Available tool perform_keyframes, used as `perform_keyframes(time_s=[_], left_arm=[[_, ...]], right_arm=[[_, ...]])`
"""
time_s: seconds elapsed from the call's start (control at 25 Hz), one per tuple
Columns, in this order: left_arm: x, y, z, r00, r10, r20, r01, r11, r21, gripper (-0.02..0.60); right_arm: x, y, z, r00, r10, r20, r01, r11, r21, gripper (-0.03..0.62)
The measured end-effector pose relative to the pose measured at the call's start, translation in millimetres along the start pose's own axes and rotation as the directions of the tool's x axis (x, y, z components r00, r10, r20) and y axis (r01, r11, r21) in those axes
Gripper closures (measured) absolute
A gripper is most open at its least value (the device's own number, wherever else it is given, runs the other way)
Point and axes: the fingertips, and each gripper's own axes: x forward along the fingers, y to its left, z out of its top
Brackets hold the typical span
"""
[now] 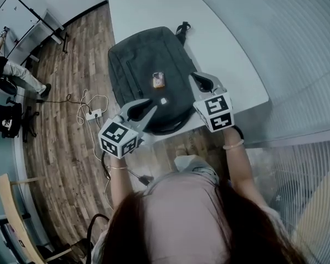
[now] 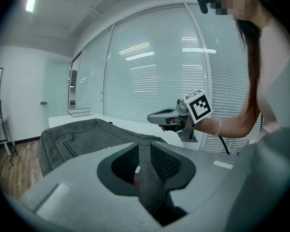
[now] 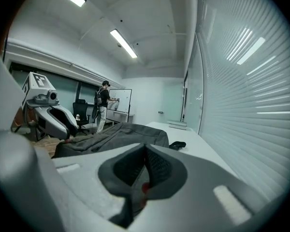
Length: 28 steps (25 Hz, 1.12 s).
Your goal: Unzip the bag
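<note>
The dark grey woven bag (image 1: 148, 59) lies flat on the white tabletop (image 1: 225, 54), its long axis running away from the person. The left gripper (image 1: 148, 109) is over its near corner, its jaws closing with fabric between them. The right gripper (image 1: 194, 76), pinched together with nothing seen inside, sits at the bag's right edge.

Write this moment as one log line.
backpack: flat on table | left gripper: fingers closing, backpack edge between | right gripper: fingers shut, empty
</note>
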Motion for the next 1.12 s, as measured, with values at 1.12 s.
perform_keyframes(time_s=[1.12], left_arm=[[-86.4, -24.1, 21.0, 0.956, 0.267, 0.122, -0.261, 0.963, -0.059, 0.549]], right_arm=[[-83.0, 75.7, 34.3, 0.989, -0.105, 0.100, 0.103, 0.994, 0.031, 0.591]])
